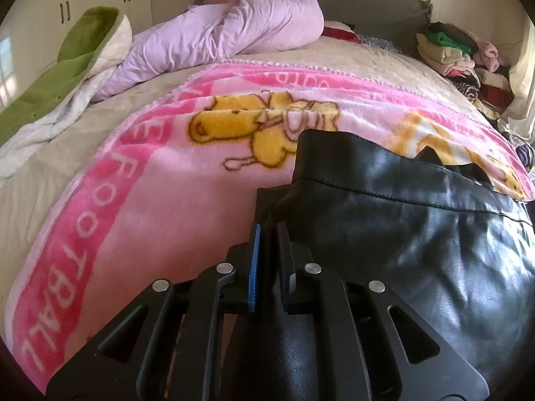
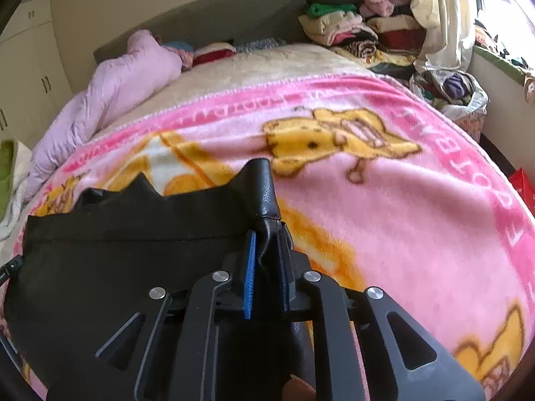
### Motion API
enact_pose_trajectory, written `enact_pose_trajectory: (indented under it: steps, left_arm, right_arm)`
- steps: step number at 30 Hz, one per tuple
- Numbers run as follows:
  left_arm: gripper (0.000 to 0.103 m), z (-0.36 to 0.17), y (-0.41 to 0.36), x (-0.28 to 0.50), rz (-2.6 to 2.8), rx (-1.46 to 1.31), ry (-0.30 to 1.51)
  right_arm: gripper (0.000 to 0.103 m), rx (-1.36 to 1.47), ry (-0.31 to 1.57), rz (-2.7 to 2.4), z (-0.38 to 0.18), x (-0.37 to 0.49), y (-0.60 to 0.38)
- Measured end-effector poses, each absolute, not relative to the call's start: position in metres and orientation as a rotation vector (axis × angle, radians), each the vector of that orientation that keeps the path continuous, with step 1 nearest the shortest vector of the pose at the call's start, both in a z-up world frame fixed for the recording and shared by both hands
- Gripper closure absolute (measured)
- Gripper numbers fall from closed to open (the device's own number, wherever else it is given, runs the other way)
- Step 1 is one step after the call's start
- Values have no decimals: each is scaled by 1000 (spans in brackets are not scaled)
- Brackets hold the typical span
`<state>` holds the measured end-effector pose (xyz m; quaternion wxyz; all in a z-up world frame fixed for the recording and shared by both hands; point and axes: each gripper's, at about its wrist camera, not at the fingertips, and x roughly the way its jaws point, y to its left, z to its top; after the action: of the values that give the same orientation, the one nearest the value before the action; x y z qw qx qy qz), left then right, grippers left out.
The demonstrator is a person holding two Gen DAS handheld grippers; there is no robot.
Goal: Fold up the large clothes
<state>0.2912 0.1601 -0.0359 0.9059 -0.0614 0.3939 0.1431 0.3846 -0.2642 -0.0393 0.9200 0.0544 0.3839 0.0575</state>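
A black leather garment (image 1: 418,220) lies on a pink cartoon blanket (image 1: 160,193) spread over the bed. In the left wrist view its stitched edge runs across the right half, and my left gripper (image 1: 269,230) is shut on the garment's left edge, black leather pinched between the blue pads. In the right wrist view the same garment (image 2: 117,260) fills the lower left, and my right gripper (image 2: 267,234) is shut on a narrow leather fold that sticks up past the fingertips. The pink blanket (image 2: 418,227) extends to the right.
A bunched lilac duvet (image 1: 227,36) and a green and white cover (image 1: 67,67) lie at the bed's far left. Stacks of folded clothes (image 2: 344,26) sit at the far right by the grey headboard (image 2: 217,20). A cream curtain (image 2: 441,13) and a bag of clothes (image 2: 451,90) stand at the right.
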Motion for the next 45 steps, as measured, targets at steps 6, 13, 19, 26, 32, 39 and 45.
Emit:
enact_pose_trajectory:
  steps: [6,13,19,26,32,39,45]
  left_arm:
    - [98,-39,159,293,294,-108,817]
    - [72,-34,158,287,343,-43,801]
    - [33,-22,180,265,317,-146,791]
    - [13,-25,199,240,159,-414,833]
    - [10,-40,182,228,86,-442,895]
    - [12,-61,190,229,54,-557,945]
    - [51,-52,174,224,42,-481,936]
  right_arm:
    - [85,106,832,104,-49,389,-263]
    - [38,262,845,84,-41,373,-292]
    - [26,382,872,180,-36,331,-313]
    - [26,436,900,272,-42,286,-318]
    - [37,428,936,325,-53,270,-311]
    - [59,418,938,333,-54,261,-299]
    - [64,358,909,309,-48,243,-288]
